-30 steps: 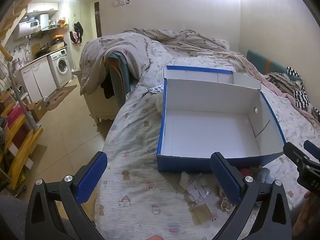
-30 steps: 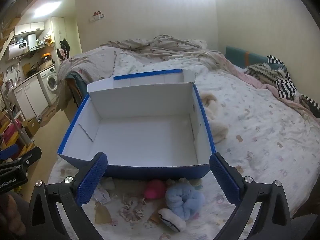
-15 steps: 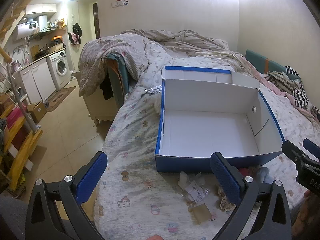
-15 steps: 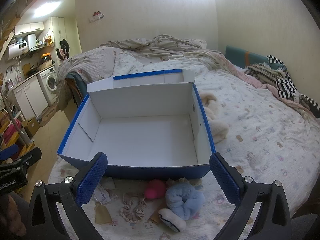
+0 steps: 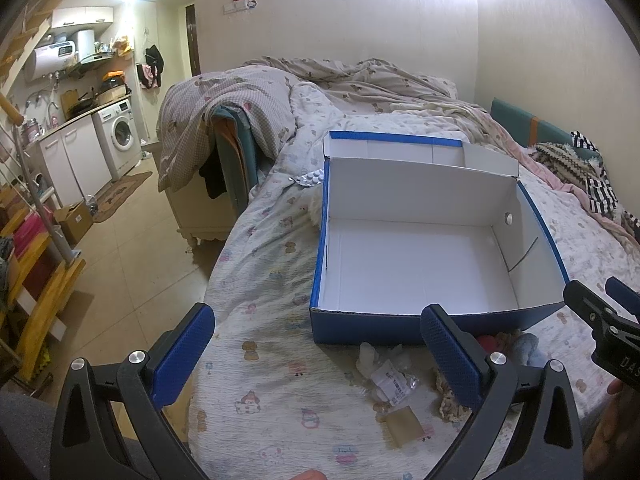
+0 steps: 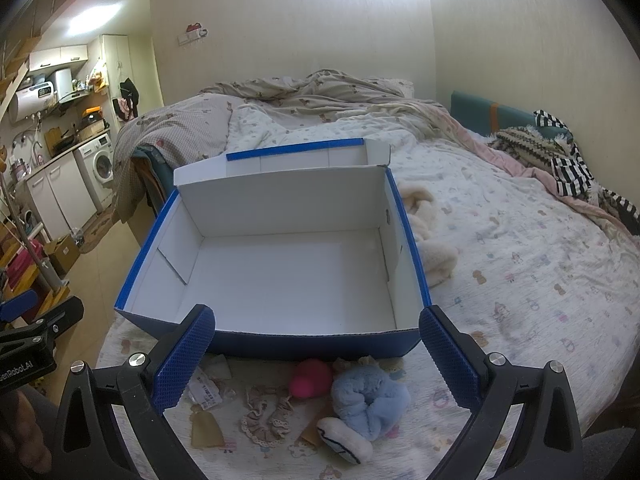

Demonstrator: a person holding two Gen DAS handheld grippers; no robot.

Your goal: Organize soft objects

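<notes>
An empty blue box with a white inside lies on the bed, lid folded back. In front of it on the sheet lie a fluffy blue scrunchie, a pink soft ball, a beige lace scrunchie, a small white pouch, and clear plastic packets. My left gripper hovers open above the packets at the box's near left corner. My right gripper hangs open over the soft things. Neither holds anything.
A cream plush blanket lies right of the box. The bed's left edge drops to a tiled floor. Rumpled quilts and striped clothes fill the far side. A blister pack lies beyond the box.
Both views drifted very slightly; the box and soft things stay put, and both grippers remain open.
</notes>
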